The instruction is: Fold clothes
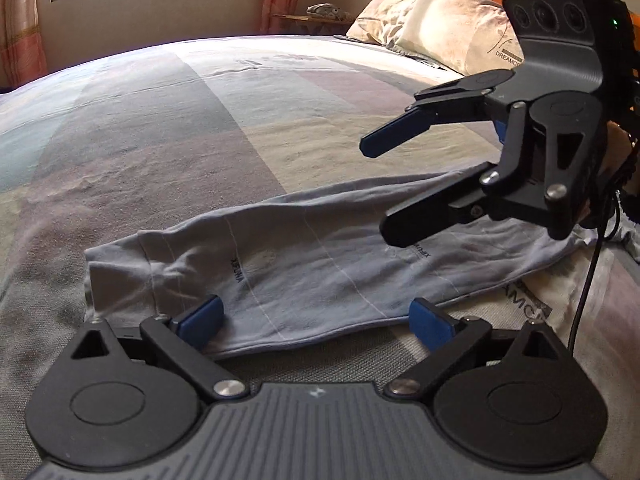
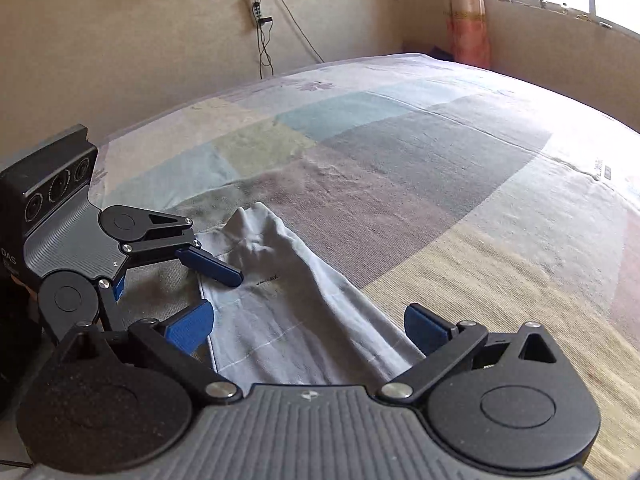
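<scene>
A pale grey-blue garment (image 1: 304, 268) lies folded into a long strip across the lower middle of the left wrist view, flat on the patchwork bedspread (image 1: 168, 128). The left gripper (image 1: 316, 324) sits spread wide at its near edge, gripping nothing. The right gripper (image 1: 380, 192), fingers parted, hovers over the strip's right end. Pillows (image 1: 452, 28) fill the upper right.

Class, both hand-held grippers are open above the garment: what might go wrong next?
1. The light grey garment lies in a narrow doubled strip; the left hand-held gripper may pinch only one layer.
2. The right hand-held gripper may catch the bedspread too.
3. Its cable might snag the cloth.
</scene>
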